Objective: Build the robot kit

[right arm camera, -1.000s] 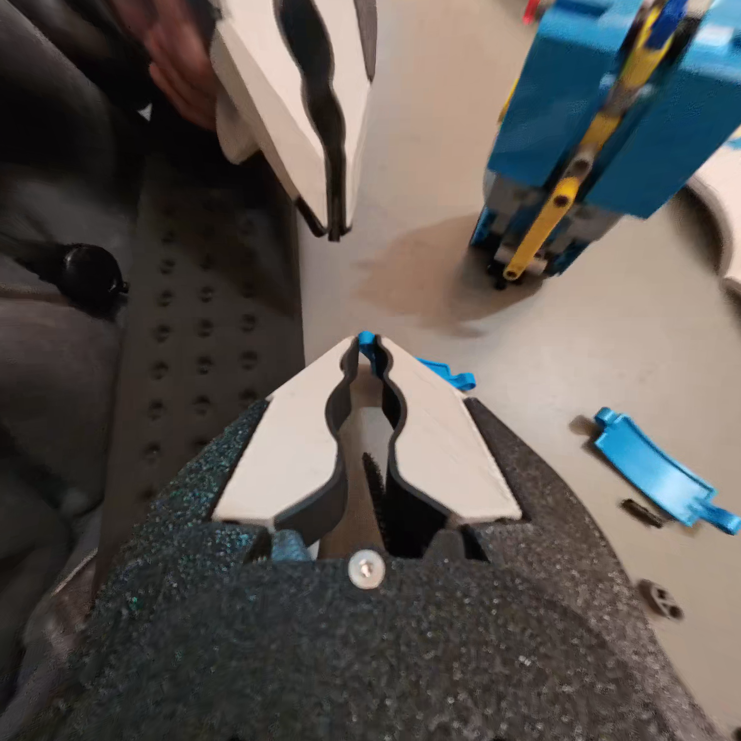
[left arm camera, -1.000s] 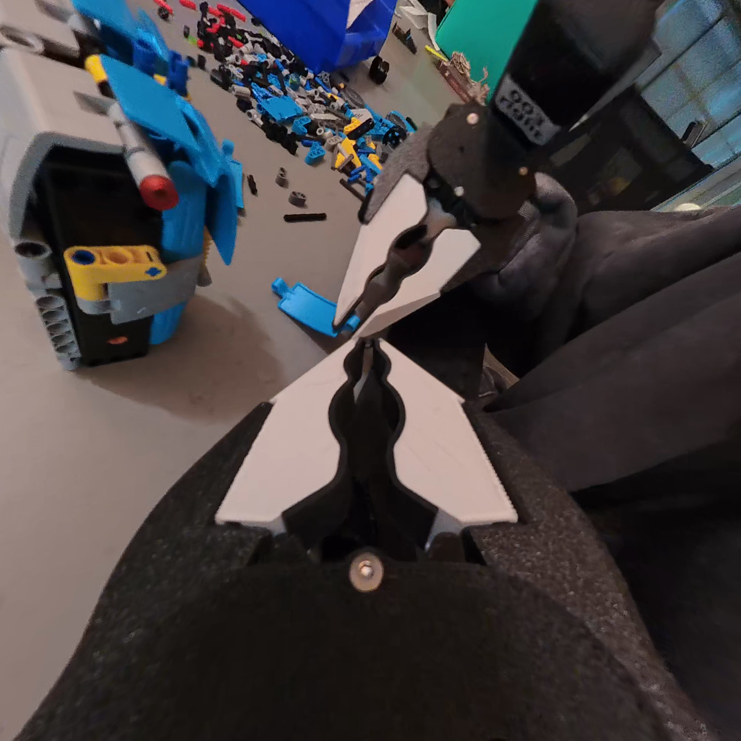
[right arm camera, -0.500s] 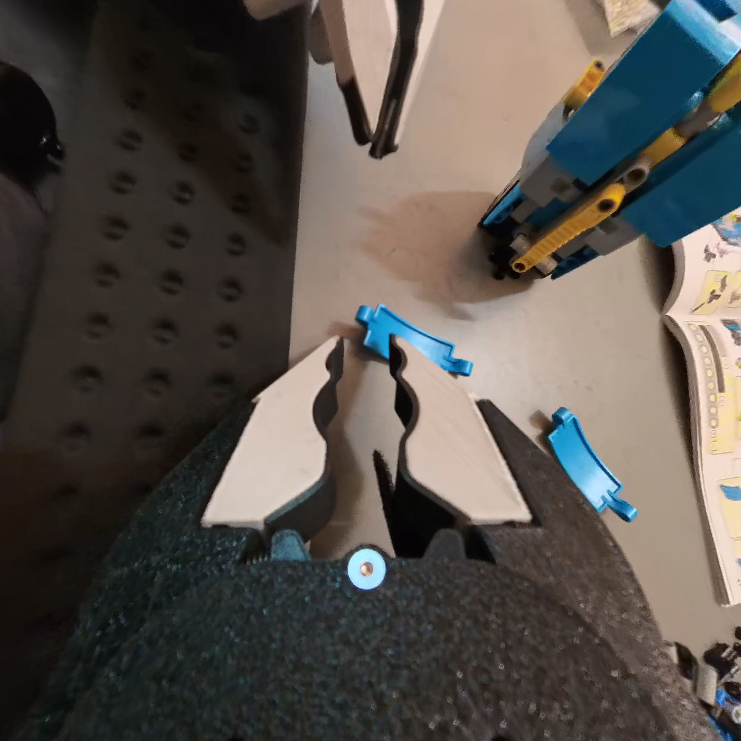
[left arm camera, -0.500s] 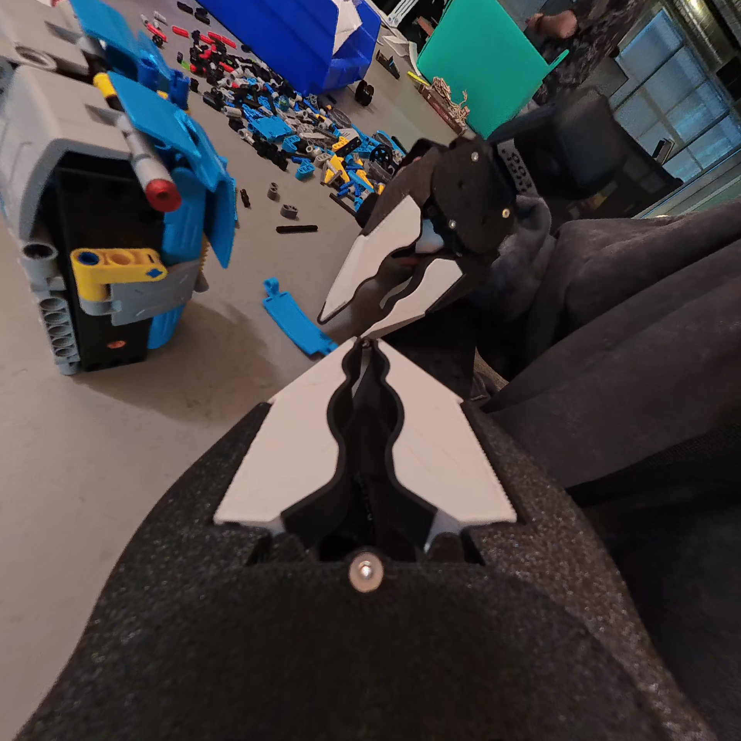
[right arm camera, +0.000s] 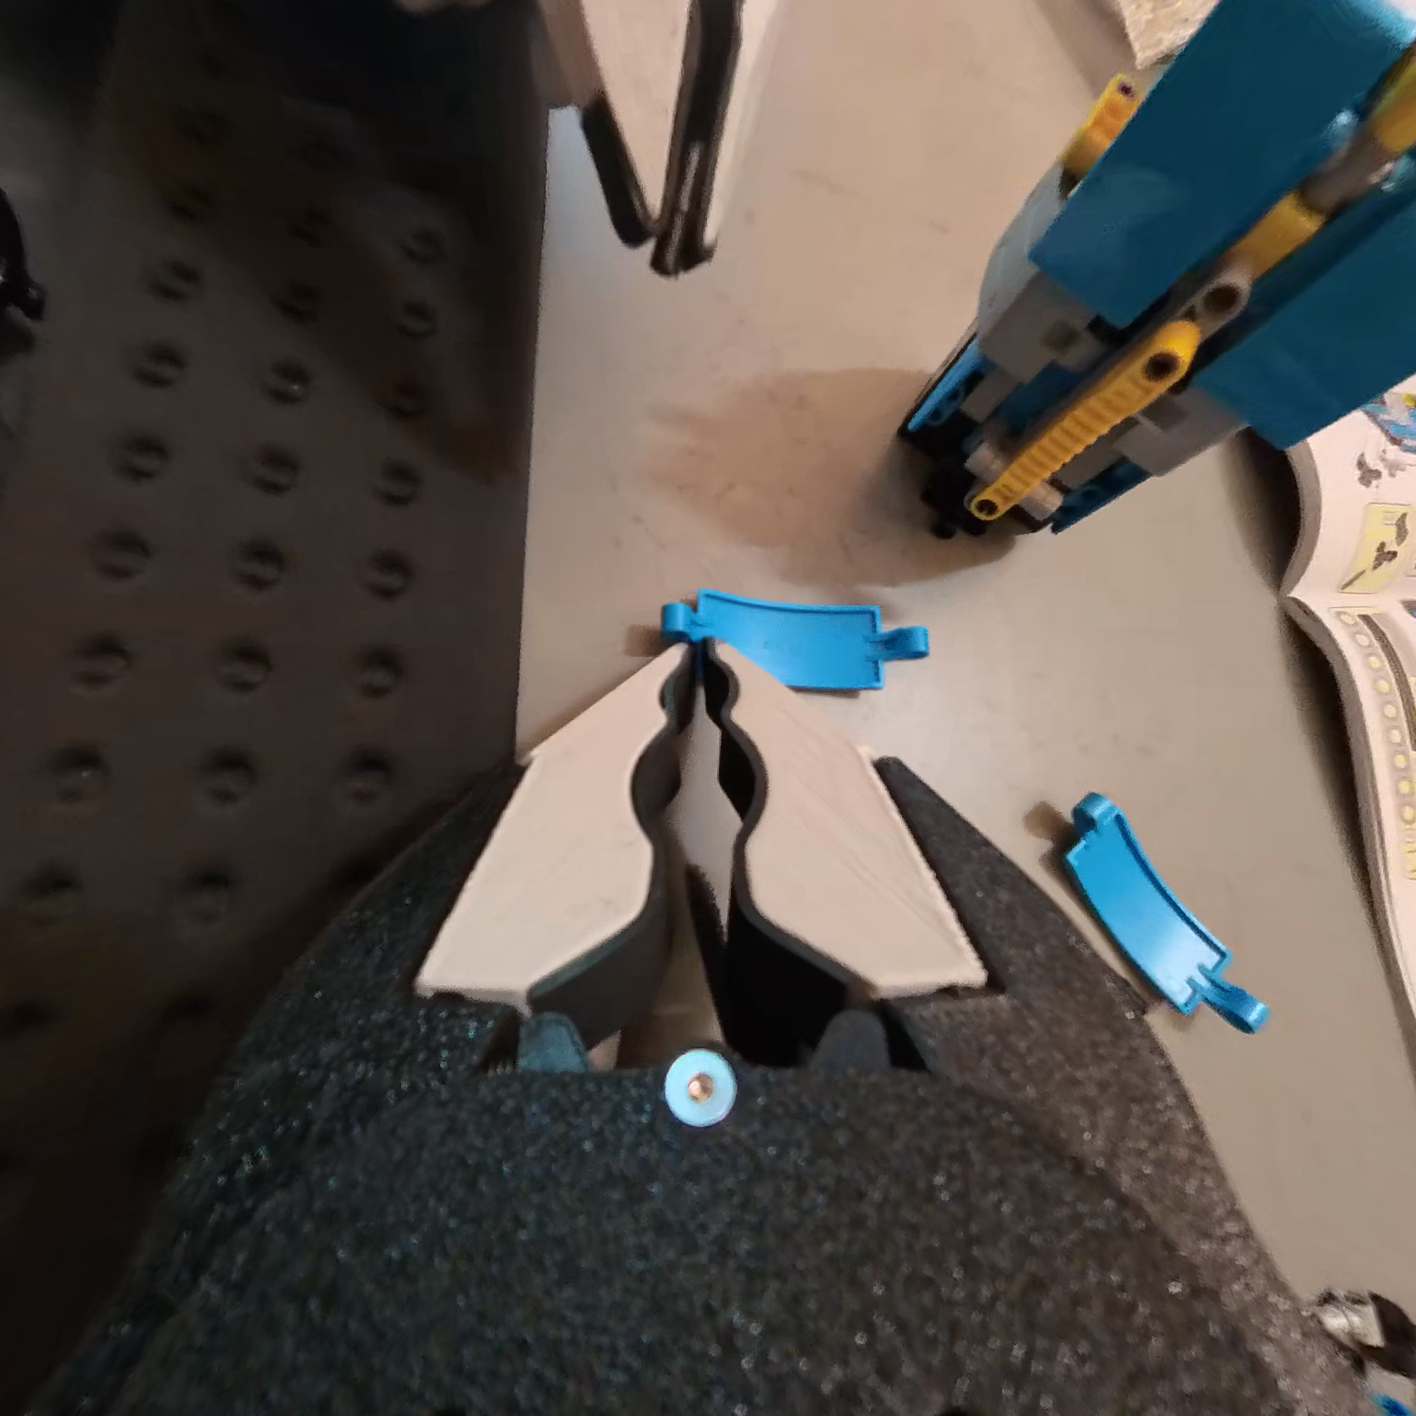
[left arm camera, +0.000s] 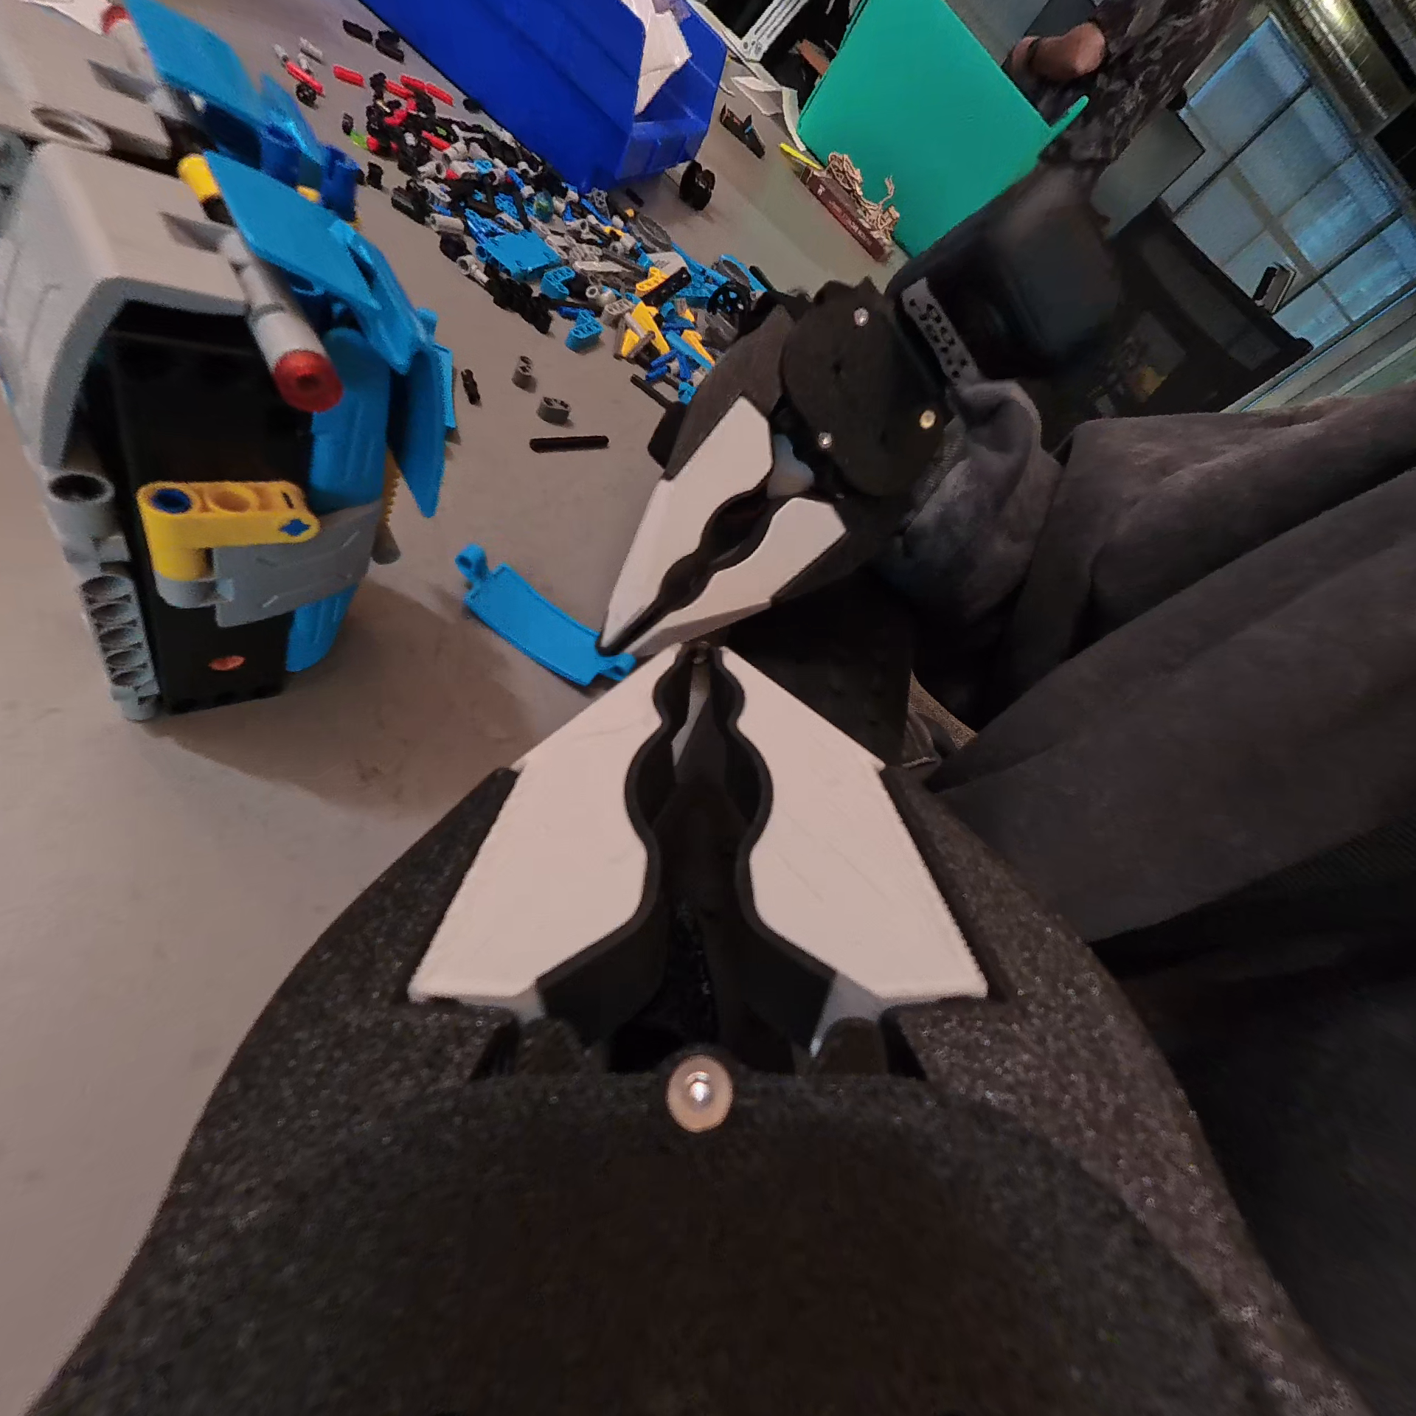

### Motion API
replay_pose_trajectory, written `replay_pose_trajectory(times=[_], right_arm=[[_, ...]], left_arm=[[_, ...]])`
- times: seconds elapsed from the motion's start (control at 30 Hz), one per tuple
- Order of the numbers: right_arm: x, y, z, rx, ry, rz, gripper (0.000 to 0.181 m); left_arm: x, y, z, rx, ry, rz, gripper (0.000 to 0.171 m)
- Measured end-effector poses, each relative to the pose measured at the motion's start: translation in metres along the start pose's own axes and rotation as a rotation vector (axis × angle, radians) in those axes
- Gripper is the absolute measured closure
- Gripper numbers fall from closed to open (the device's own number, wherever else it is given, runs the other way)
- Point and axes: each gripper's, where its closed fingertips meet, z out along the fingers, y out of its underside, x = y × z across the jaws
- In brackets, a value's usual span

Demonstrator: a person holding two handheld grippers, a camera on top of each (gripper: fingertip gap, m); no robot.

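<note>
My right gripper (right arm camera: 699, 653) is shut on the left tab end of a blue curved panel (right arm camera: 793, 640) that lies on the grey table (right arm camera: 766, 230) near its edge. The same gripper (left arm camera: 613, 645) and panel (left arm camera: 536, 621) show in the left wrist view. My left gripper (left arm camera: 699, 653) is shut, a little nearer than the right one, and I see nothing clearly held in it. It also shows at the top of the right wrist view (right arm camera: 674, 257). A second blue curved panel (right arm camera: 1149, 912) lies to the right.
A blue, grey and yellow brick-built model (left arm camera: 230, 460) (right arm camera: 1188, 268) stands close by. A pile of loose parts (left arm camera: 575, 230) and a blue bin (left arm camera: 575, 69) lie behind it. An open booklet (right arm camera: 1364, 651) is at the right, and a black perforated seat (right arm camera: 230, 460) is beside the table edge. One gripper's finger ends stand about 8 centimeters off the other's.
My right gripper opened half a second ago and has shut again on the panel's tab end. The panel has turned to lie crosswise. My left gripper stayed shut.
</note>
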Motion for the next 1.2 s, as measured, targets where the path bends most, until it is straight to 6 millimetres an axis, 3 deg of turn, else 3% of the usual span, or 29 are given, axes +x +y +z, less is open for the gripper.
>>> replay_pose_trajectory(times=[0.23,0.37,0.5,0.67,0.77,0.87,1.0,1.2], right_arm=[[-0.008,-0.046,-0.029,0.278,-0.280,0.367,0.181],[-0.022,-0.060,-0.047,0.366,-0.531,0.530,0.181],[-0.031,-0.067,-0.053,0.368,-0.647,0.560,0.180],[-0.031,-0.053,-0.034,0.257,-0.587,0.532,0.180],[-0.052,-0.045,-0.028,0.178,-0.606,0.422,0.180],[-0.058,-0.044,-0.022,0.163,-0.531,0.297,0.177],[-0.060,-0.034,-0.019,0.120,-0.364,0.102,0.158],[-0.055,-0.046,-0.018,0.178,-0.180,-0.010,0.169]], left_arm=[[-0.001,-0.002,0.000,0.007,-0.015,0.013,0.168],[0.003,-0.009,-0.002,0.032,-0.036,0.109,0.168],[0.006,-0.004,0.009,-0.025,-0.030,0.172,0.168],[-0.008,0.038,0.031,-0.321,-0.081,0.139,0.168],[-0.011,0.056,0.038,-0.439,-0.084,0.137,0.168],[-0.011,0.057,0.040,-0.457,-0.075,0.122,0.168],[-0.011,0.057,0.040,-0.458,-0.066,0.110,0.168],[-0.011,0.057,0.040,-0.458,-0.063,0.101,0.168]])
